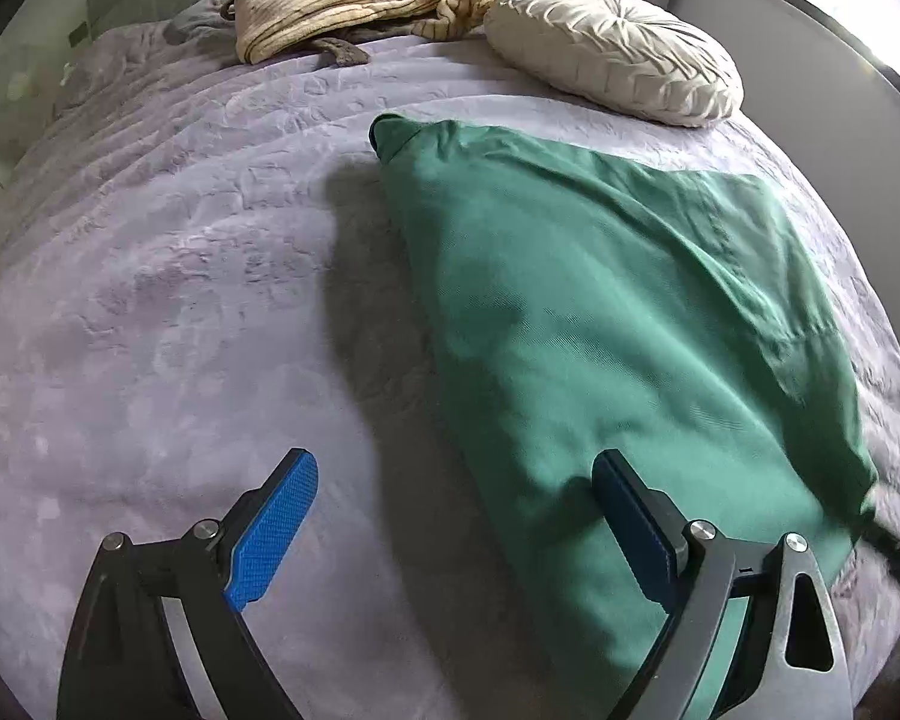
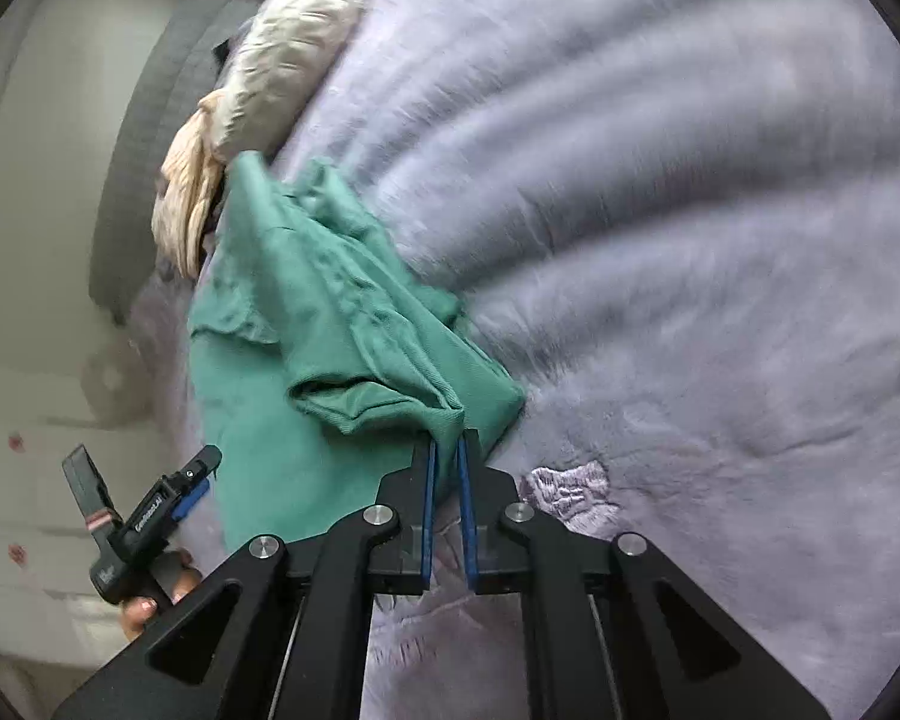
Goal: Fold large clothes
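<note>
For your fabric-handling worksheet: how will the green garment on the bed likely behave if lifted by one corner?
The green garment probably drapes limply; it already bunches where the right gripper pinches it. It seems thin and light. On the plush bedspread it may drag rather than slide.

The left gripper (image 1: 456, 516) has 2 matte black fingers faced with bright blue cross-hatched pads (image 1: 273, 531), on grey curved metal links joined by round silver screws. The right gripper (image 2: 448, 450) is built alike: black angular arms with triangular cut-outs, 4 silver screw heads behind the thin blue pads. In the right wrist view the left gripper's black handle carries white lettering.
</note>
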